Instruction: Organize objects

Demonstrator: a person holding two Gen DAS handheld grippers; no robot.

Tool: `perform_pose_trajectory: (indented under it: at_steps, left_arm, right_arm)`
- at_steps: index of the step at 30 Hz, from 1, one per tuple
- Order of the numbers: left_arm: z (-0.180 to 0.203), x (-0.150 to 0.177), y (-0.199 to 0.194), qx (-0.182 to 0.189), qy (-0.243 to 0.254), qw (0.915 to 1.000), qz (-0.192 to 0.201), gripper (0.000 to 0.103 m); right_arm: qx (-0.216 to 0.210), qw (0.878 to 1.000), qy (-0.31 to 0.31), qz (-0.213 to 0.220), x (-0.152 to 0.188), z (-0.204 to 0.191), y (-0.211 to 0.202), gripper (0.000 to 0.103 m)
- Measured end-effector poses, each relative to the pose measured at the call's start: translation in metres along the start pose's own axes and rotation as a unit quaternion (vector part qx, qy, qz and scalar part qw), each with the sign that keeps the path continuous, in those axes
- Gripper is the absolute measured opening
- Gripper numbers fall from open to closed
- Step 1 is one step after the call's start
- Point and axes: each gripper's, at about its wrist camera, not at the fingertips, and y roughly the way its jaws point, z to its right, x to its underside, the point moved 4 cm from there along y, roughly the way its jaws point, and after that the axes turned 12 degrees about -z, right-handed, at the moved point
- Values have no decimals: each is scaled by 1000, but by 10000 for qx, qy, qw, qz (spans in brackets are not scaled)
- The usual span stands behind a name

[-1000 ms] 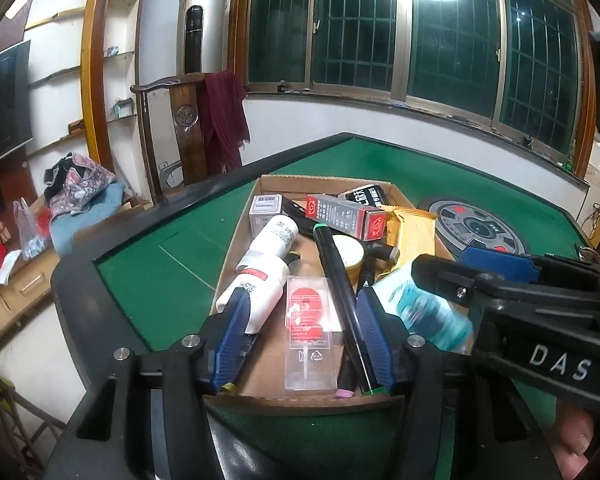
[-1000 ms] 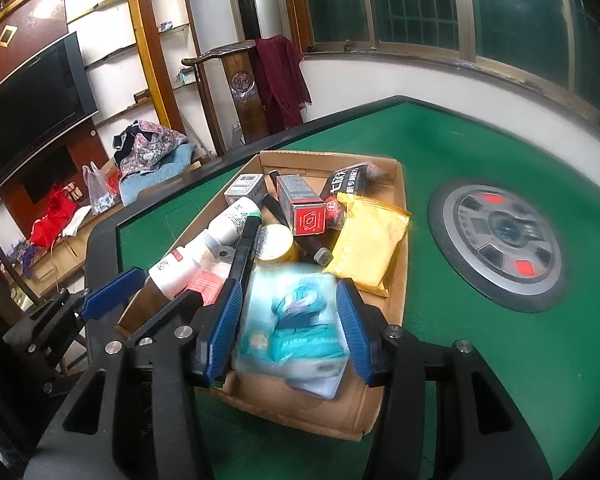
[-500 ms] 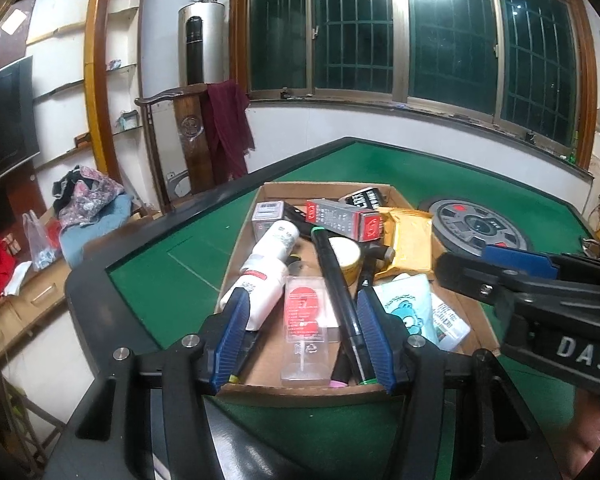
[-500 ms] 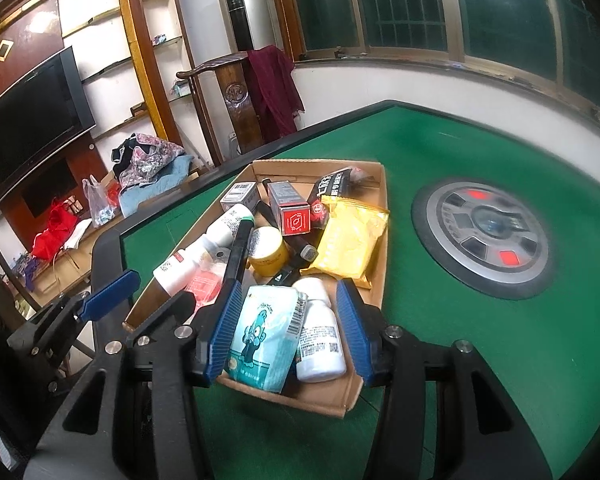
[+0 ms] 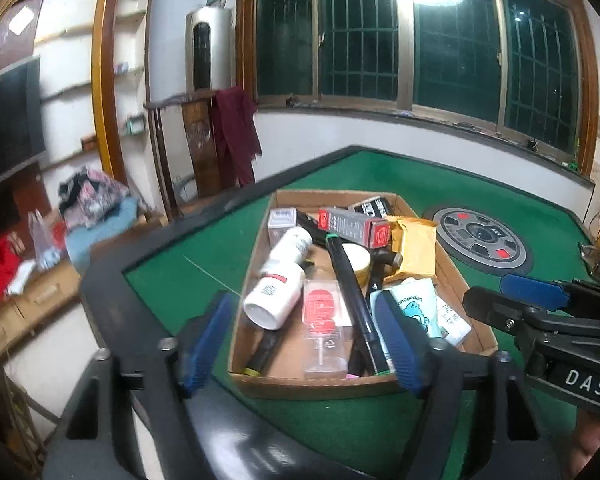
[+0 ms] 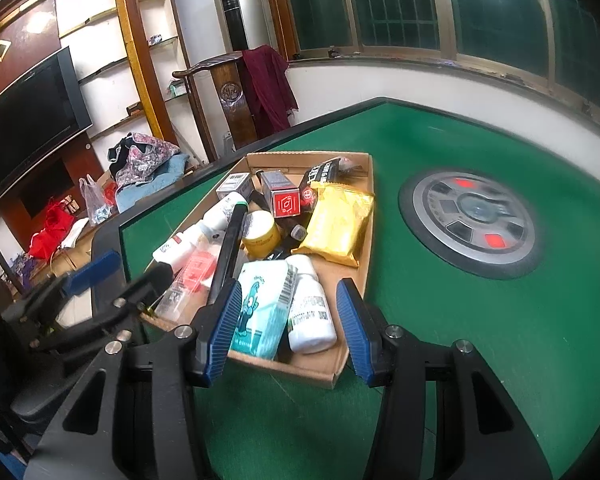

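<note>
Green felt table [image 6: 440, 340], cardboard tray [image 6: 320, 372] on it, round grey disc [image 6: 472, 224] beside

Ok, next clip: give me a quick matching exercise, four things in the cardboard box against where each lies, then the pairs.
Things:
1. yellow packet
2. teal pouch
3. red-ended carton
4. clear case with red label

Places:
A. far end of the cardboard box, leaning on other items
B. near end, beside the white pill bottle
C. against the box's right wall, midway
D. near end, left of the long black pen

Pairs: 1-C, 2-B, 3-A, 4-D
</note>
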Motion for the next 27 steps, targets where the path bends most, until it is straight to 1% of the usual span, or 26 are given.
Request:
perform_pose_trajectory:
  at_steps: [2,7,10,13,27]
  left_arm:
    - [-1,1,-4,-112,29,9999,90,73]
    - [-7,2,0,-236,-71,9997,69,73]
    - [-10,2,1,-296,-146,9994,66,73]
    - [-13,3,1,-337,-191,9992,65,73]
    - [-8,6,3,-346,-127,9993,70,73]
  right_arm:
    - [8,10000,-21,-8,3,-1,-1,48]
    - [55,9999,-137,-53,7,-9,1,49]
    - [66,9998,-172,-4,9,-11,-1,53]
    - [77,9998,-180,4,9,-12,-1,55]
    - [99,9997,-210,-62,11,-14,2,55]
